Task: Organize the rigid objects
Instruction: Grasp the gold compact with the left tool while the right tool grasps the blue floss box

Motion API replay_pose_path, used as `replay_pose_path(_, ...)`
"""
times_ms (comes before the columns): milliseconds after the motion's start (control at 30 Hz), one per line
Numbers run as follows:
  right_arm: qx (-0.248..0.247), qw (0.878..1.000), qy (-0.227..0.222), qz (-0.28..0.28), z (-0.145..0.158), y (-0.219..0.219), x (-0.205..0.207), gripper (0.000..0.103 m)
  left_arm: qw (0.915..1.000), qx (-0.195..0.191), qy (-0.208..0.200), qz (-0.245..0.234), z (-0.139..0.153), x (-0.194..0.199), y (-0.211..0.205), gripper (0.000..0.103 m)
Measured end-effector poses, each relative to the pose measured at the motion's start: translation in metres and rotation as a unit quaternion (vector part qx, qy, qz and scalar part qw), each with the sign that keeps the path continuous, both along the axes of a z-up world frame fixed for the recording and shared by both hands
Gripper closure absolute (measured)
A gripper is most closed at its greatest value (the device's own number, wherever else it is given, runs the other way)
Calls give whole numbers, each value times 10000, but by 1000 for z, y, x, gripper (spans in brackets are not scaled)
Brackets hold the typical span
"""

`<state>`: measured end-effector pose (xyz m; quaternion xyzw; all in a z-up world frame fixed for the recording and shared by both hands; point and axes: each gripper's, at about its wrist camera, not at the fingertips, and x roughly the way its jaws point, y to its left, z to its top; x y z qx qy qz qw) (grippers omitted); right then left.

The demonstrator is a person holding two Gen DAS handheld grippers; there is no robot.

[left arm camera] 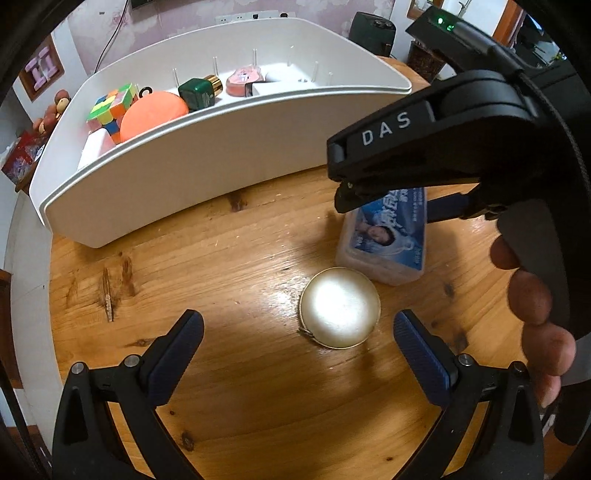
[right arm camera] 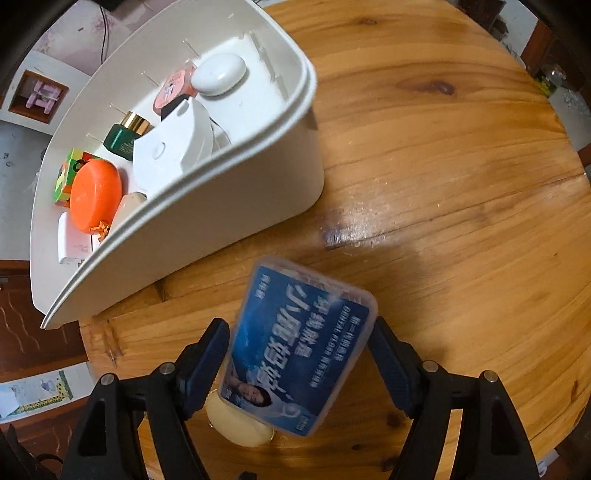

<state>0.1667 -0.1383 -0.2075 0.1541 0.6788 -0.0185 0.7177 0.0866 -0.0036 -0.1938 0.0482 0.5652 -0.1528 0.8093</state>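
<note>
Inside white bin (left arm camera: 207,162), orange ball (left arm camera: 153,112), puzzle cube (left arm camera: 110,105), green bottle (left arm camera: 197,94)

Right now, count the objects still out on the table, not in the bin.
2: a blue-labelled plastic box between the right gripper fingers, and a round pearly case beside it, ahead of the open left gripper. Others may be hidden.

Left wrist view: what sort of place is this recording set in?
Probably a lived-in home room: a round wooden table, floral wallpaper with a power strip, and a small wall shelf.
</note>
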Motion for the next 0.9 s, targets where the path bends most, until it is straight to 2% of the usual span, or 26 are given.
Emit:
replay_pose_path(100, -77, 9998, -36, 170, 0, 3, 0, 28, 10000, 15, 65, -23, -3, 4, -1, 1)
replay_pose_path(267, -207, 9997, -60, 99, 3, -3, -2, 30, 9998, 75, 139, -125, -10, 8, -7, 1)
replay_pose_path(700, -182, 9997, -83, -105, 6, -32, -13, 31, 9973, 612, 264, -304, -29, 12, -28, 2)
replay_pose_path(900, -160, 9997, -101, -136, 6, -29, -16, 32, 9972, 534, 348, -398, -34, 21, -32, 13)
